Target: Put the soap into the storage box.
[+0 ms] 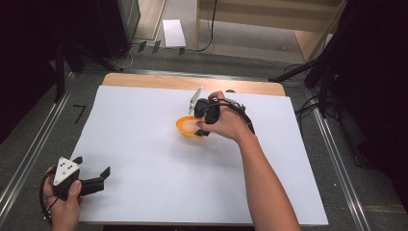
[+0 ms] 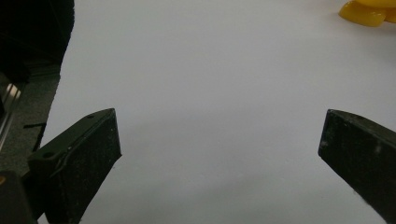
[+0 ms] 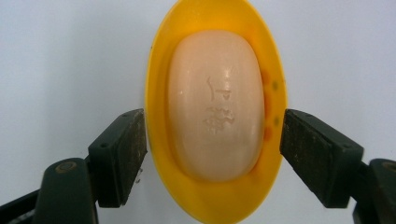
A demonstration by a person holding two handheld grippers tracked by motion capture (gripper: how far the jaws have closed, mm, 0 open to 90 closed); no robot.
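A yellow oval soap dish (image 3: pixel 159 70) lies on the white sheet, and a pale peach bar of soap (image 3: pixel 215 107) with stamped marks rests in it. My right gripper (image 3: pixel 214 154) comes down over it with one jaw against each long side of the dish, pads at the rim. In the high view the dish (image 1: pixel 185 126) sits mid-table under the right gripper (image 1: pixel 198 126). My left gripper (image 1: pixel 91 165) rests near the front left corner of the sheet, open wide and holding nothing (image 2: pixel 219 140). The dish (image 2: pixel 366 11) shows far off at its top right.
The white sheet (image 1: pixel 144 144) covers most of a wooden table (image 1: pixel 144 81). Metal floor rails run along both sides. Dark stands and cables stand at the left and right, and a white box (image 1: pixel 173 32) lies on the floor beyond the table.
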